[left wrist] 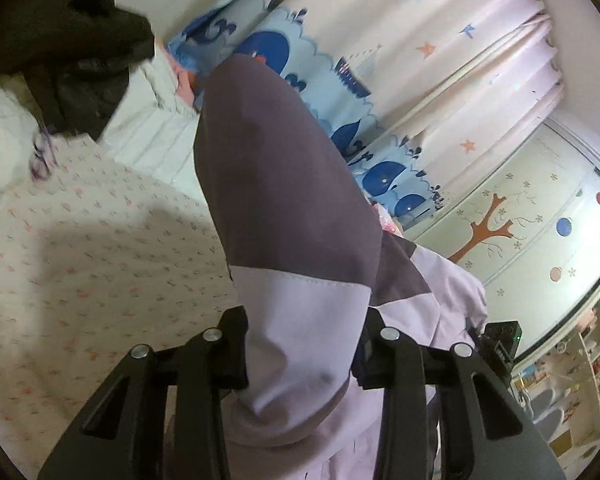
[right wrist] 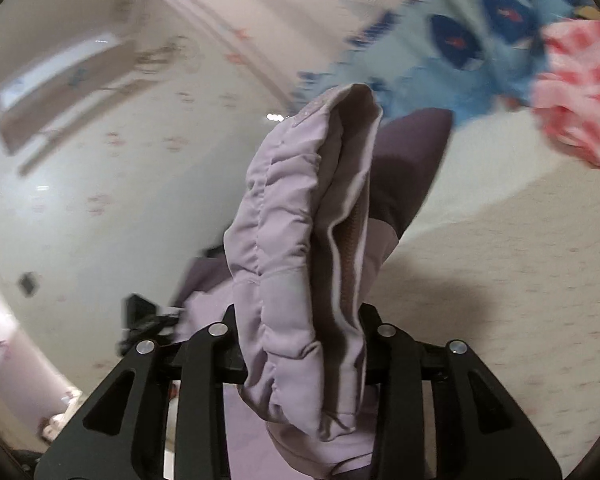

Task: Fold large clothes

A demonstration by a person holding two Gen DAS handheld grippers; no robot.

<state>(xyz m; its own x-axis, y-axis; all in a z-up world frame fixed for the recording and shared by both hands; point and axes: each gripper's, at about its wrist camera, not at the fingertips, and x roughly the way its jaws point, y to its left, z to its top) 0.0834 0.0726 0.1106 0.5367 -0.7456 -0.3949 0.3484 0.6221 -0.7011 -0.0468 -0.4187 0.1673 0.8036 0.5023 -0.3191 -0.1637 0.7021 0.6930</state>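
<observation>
Both grippers clamped on the lilac-and-plum padded jacket [left wrist: 292,184], lifted clear of the floral bedsheet [left wrist: 100,248]: left gripper [left wrist: 300,360] pinching a sleeve panel, right gripper [right wrist: 300,344] pinching a bunched quilted edge by the zipper. Risks: thick slick padding sliding from the pads; hanging bulk dragging across the sheet, snagging the dark clothes pile [left wrist: 72,48].

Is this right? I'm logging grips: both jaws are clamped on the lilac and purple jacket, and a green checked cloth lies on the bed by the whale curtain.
Not quite: the checked cloth is pink, not green, as the right wrist view shows. The rest stands: the left gripper and right gripper each clamp the lilac and purple jacket, and the cloth lies by the whale curtain.
</observation>
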